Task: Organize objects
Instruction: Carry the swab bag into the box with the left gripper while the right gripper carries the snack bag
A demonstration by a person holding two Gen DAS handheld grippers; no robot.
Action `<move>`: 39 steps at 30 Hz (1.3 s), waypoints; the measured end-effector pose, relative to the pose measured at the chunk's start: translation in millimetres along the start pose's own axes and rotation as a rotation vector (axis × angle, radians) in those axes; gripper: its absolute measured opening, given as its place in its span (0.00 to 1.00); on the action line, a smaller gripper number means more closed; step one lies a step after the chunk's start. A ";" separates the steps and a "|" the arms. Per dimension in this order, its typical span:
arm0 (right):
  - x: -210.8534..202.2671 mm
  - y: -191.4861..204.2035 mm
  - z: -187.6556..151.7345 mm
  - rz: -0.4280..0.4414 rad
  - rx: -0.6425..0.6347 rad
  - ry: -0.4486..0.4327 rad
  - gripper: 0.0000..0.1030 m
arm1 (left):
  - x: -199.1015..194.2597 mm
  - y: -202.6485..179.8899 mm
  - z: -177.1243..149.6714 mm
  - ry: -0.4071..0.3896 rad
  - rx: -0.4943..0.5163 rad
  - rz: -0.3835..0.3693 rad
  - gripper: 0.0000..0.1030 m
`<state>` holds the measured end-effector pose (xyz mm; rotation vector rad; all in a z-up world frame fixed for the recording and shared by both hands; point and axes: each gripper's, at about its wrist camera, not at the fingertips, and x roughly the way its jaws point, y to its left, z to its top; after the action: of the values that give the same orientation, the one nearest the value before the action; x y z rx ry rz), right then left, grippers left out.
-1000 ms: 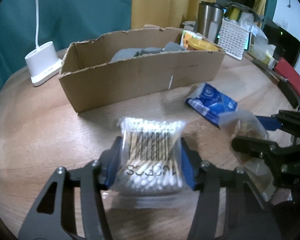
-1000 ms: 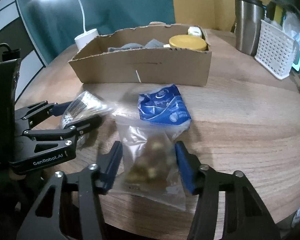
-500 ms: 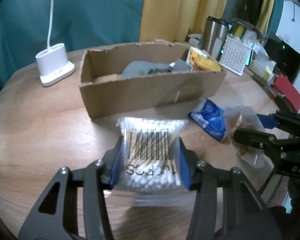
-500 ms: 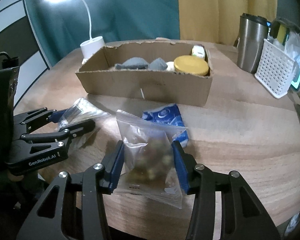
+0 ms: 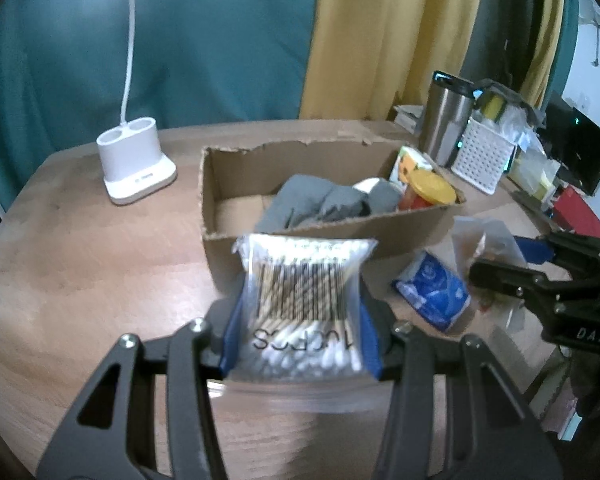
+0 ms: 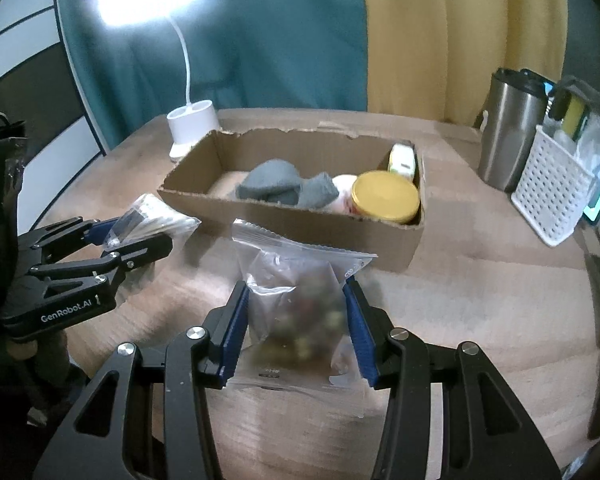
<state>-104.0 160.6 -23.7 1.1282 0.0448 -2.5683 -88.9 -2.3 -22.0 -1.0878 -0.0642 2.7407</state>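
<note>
My left gripper (image 5: 300, 320) is shut on a clear bag of cotton swabs (image 5: 304, 300) and holds it above the table, in front of the cardboard box (image 5: 324, 236). My right gripper (image 6: 296, 320) is shut on a clear zip bag of snacks (image 6: 300, 300), also raised in front of the box (image 6: 300, 228). The box holds grey socks (image 6: 284, 186), a yellow-lidded jar (image 6: 384, 198) and a small carton (image 6: 404, 158). A blue packet (image 5: 432, 292) lies on the table to the right of the left gripper. The left gripper shows in the right wrist view (image 6: 140, 236).
A white lamp base (image 5: 134, 170) stands left of the box. A steel tumbler (image 6: 508, 128) and a white perforated basket (image 6: 552, 196) stand at the right. More clutter sits at the far right table edge (image 5: 572, 216).
Both grippers have lifted their bags off the table and risen, so the inside of the box now shows. The blue packet stays on the table.
</note>
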 end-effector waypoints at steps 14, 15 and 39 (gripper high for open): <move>3.2 -6.2 22.8 0.008 -0.015 -0.020 0.48 | 1.4 3.2 22.8 -0.030 -0.011 0.008 0.48; 3.5 -6.9 24.6 0.008 -0.016 -0.022 0.48 | 1.6 3.3 24.0 -0.031 -0.011 0.008 0.48; 17.2 -18.1 51.9 0.021 -0.022 -0.037 0.48 | 18.8 10.1 51.8 -0.043 -0.032 0.025 0.48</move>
<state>-157.4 164.3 -2.4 1.0679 0.0515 -2.5628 -139.3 -7.0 2.0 -1.0444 -0.1012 2.7950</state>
